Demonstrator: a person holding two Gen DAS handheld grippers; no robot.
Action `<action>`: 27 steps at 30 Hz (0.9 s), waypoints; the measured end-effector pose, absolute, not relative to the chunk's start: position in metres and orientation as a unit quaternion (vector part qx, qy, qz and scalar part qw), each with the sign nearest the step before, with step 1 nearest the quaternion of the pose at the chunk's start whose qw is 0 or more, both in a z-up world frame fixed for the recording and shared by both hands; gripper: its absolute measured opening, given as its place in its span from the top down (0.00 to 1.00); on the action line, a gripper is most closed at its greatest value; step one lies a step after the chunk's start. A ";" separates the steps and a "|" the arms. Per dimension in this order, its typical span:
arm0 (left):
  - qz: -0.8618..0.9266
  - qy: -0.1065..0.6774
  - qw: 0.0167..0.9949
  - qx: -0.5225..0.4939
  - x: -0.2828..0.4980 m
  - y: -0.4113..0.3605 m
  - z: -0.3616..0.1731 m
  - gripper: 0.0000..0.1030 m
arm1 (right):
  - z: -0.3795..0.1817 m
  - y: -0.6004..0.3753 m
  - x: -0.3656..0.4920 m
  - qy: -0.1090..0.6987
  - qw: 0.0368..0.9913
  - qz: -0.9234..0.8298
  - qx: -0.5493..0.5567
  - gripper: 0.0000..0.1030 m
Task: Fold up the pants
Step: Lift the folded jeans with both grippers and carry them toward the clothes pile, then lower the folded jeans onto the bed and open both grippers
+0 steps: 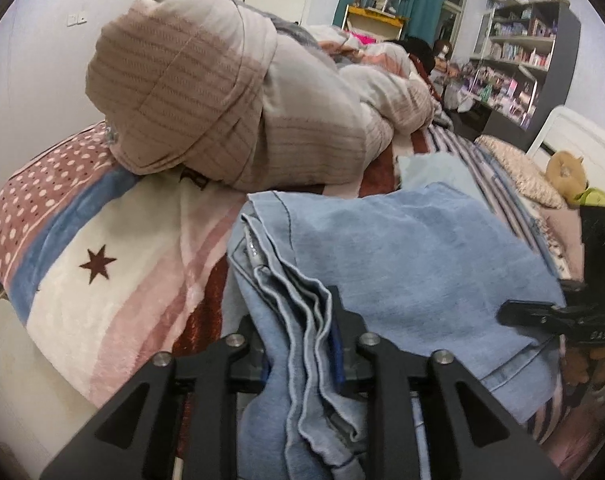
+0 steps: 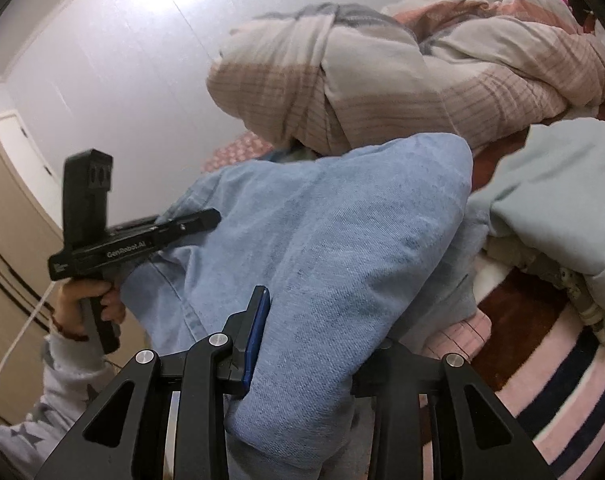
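Observation:
The light blue denim pants (image 1: 402, 264) lie folded in layers on the bed. My left gripper (image 1: 302, 344) is shut on the stacked edges of the pants at their near left side. In the right wrist view the pants (image 2: 322, 240) bulge up in a thick fold. My right gripper (image 2: 314, 344) is shut on that fold; only its left blue-padded finger (image 2: 256, 332) shows, the other is hidden by denim. The left gripper also shows in the right wrist view (image 2: 206, 218) at the pants' left edge, and the right gripper in the left wrist view (image 1: 514, 312) at their right edge.
A bundled beige and pink striped quilt (image 1: 230, 96) lies just behind the pants. A pale mint garment (image 2: 554, 200) lies to the right. The bed has a striped blanket with a star (image 1: 98, 264). Shelves (image 1: 518, 60) and a plush toy (image 1: 566, 168) stand far right.

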State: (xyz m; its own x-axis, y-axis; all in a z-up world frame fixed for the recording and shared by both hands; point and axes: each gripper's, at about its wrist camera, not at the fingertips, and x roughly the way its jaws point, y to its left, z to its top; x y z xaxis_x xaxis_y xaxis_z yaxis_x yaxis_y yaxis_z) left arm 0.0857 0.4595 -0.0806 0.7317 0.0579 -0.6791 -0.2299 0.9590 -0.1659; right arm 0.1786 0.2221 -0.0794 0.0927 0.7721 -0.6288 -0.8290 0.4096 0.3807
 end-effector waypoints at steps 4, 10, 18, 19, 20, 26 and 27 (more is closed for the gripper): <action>0.074 0.357 0.923 -0.126 0.085 0.459 -0.086 0.75 | -0.082 0.217 0.176 0.401 0.745 0.532 -0.041 0.73; 0.089 0.360 0.923 -0.104 0.089 0.447 -0.081 0.72 | -0.080 0.214 0.175 0.405 0.749 0.521 -0.055 0.72; 0.133 0.341 0.926 -0.089 0.080 0.432 -0.064 0.32 | -0.073 0.203 0.170 0.394 0.753 0.522 -0.079 0.56; 0.137 0.335 0.928 -0.086 0.078 0.429 -0.061 0.24 | -0.072 0.200 0.167 0.391 0.755 0.520 -0.081 0.53; 0.140 0.329 0.930 -0.085 0.076 0.428 -0.058 0.21 | -0.071 0.198 0.165 0.389 0.757 0.519 -0.084 0.47; 0.138 0.306 0.938 -0.082 0.061 0.406 -0.041 0.20 | -0.062 0.185 0.154 0.394 0.756 0.516 -0.084 0.38; 0.138 0.305 0.939 -0.082 0.059 0.402 -0.039 0.20 | -0.059 0.182 0.152 0.390 0.759 0.515 -0.084 0.36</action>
State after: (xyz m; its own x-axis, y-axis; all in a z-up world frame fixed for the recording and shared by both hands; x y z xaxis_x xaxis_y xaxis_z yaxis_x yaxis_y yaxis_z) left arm 0.0593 0.4023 -0.0389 0.7756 0.2089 -0.5957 -0.3087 0.9486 -0.0692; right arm 0.1517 0.1815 -0.0586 0.1656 0.7155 -0.6787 -0.8470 0.4557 0.2738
